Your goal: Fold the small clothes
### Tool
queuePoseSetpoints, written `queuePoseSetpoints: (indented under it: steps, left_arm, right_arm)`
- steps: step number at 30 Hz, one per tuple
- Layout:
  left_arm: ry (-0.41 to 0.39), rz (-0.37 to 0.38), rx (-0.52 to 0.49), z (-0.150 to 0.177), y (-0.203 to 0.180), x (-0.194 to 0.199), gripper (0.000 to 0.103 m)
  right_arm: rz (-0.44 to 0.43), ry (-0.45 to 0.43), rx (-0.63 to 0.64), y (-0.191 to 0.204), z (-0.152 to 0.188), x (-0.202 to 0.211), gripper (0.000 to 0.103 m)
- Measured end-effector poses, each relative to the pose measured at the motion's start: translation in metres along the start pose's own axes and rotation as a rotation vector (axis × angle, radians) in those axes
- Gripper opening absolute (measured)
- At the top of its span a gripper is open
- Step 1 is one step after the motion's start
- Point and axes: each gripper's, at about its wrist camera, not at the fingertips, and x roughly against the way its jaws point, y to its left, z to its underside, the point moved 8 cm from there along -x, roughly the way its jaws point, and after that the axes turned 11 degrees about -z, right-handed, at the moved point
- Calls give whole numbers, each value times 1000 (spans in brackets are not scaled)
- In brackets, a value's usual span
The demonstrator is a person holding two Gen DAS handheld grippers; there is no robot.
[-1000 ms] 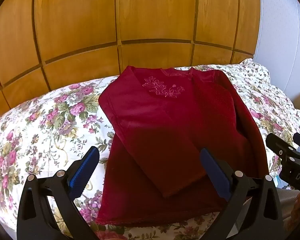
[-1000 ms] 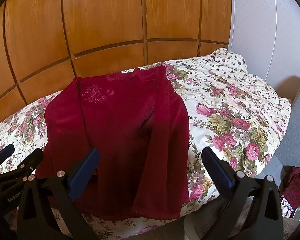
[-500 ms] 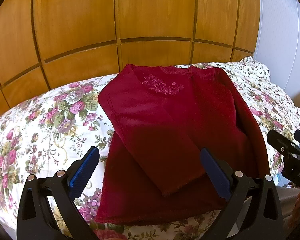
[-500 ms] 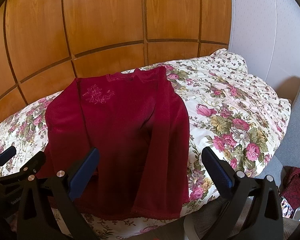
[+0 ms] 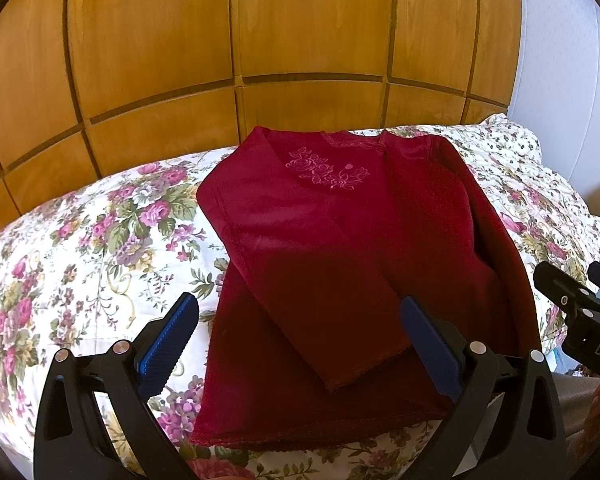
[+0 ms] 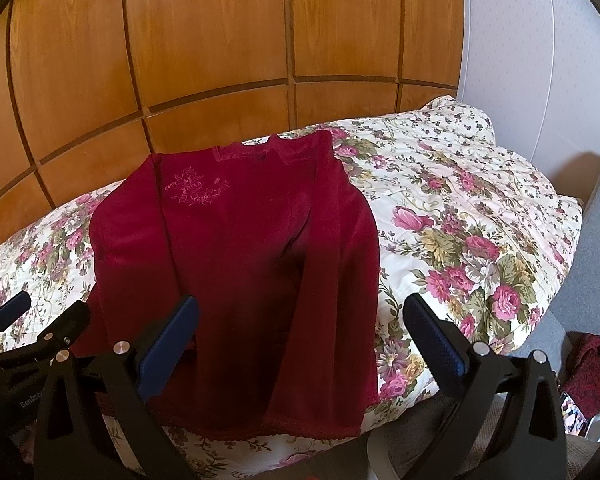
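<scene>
The left tool [image 5: 296, 336] hangs with its blue pads spread wide and nothing between them, low over the near edge of the bed [image 5: 80, 248]. Straight ahead of it, and a little to its right, lies the red top [image 5: 340, 264], flat on the floral bedspread. The top's long axis runs directly away from both tools, hem nearest them and neckline farthest, close to the wooden panelled wall [image 5: 300, 40]. The left sleeve [image 5: 300, 280] is already laid across the body on a slant, its cuff ending between the left tool's pads, just short of the hem. The cloth looks soft and plush, a deep crimson, with pale pink floral embroidery [image 5: 326, 172] below the neck and a narrow trim along the hem. Further right, the other sleeve [image 6: 340, 280] is folded down along the body's right side, so the garment reads as a long rectangle. The right tool [image 6: 300, 336] is likewise wide open and empty, with the top ahead and to its left and its right pad over bare bedspread. Each tool sits near its own hem corner, so I judge the next fold, hem up toward neckline, to be a job for both together.
</scene>
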Motion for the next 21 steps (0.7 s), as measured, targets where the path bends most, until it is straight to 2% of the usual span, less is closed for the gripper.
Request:
queuePoseSetpoints:
  steps: [21]
  left_arm:
    - [2, -1, 1, 1, 1, -1, 100]
  right_arm:
    - [2, 2, 1, 1, -1, -1, 101]
